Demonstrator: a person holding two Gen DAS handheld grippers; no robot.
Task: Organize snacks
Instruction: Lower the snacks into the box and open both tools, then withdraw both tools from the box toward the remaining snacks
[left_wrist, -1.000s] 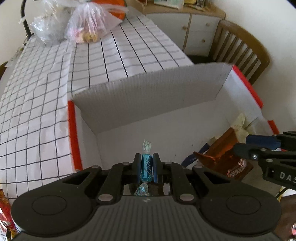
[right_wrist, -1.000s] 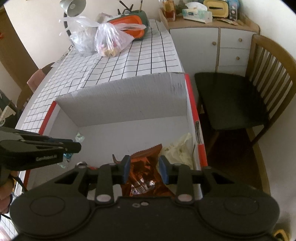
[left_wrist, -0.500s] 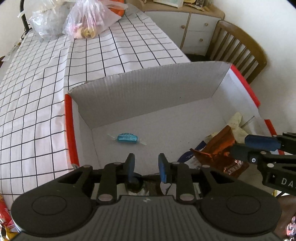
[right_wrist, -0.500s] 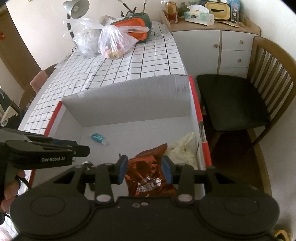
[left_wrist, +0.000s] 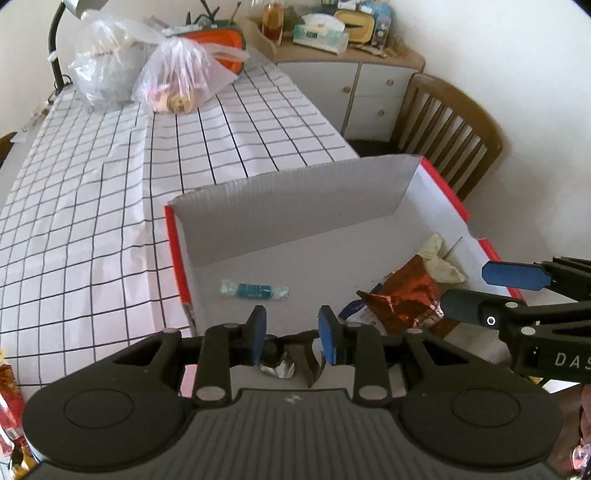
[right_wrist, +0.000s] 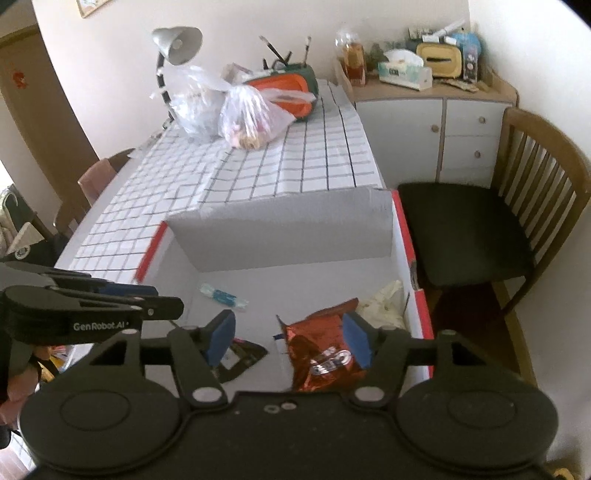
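A white cardboard box with red edges (left_wrist: 295, 206) (right_wrist: 280, 229) sits at the table's near end. A blue wrapped candy (left_wrist: 254, 290) (right_wrist: 223, 295) lies on its floor at the left. A red-brown foil snack bag (left_wrist: 402, 299) (right_wrist: 323, 354) and a pale wrapper (left_wrist: 437, 258) (right_wrist: 382, 302) lie at the right. My left gripper (left_wrist: 291, 332) is open and empty above the box's near edge, just behind the candy. My right gripper (right_wrist: 288, 339) is open and empty above the foil bag.
Two clear plastic bags (left_wrist: 184, 74) (right_wrist: 251, 114) and an orange-green case (right_wrist: 288, 88) stand at the table's far end by a desk lamp (right_wrist: 177, 44). A wooden chair (right_wrist: 509, 206) and a white cabinet (right_wrist: 436, 122) stand right of the table. Snack packets (left_wrist: 9, 398) lie at the left.
My left gripper opened and let go of the blue candy, which now lies on the box floor. Both grippers have drawn back and up. The right gripper has opened wider.
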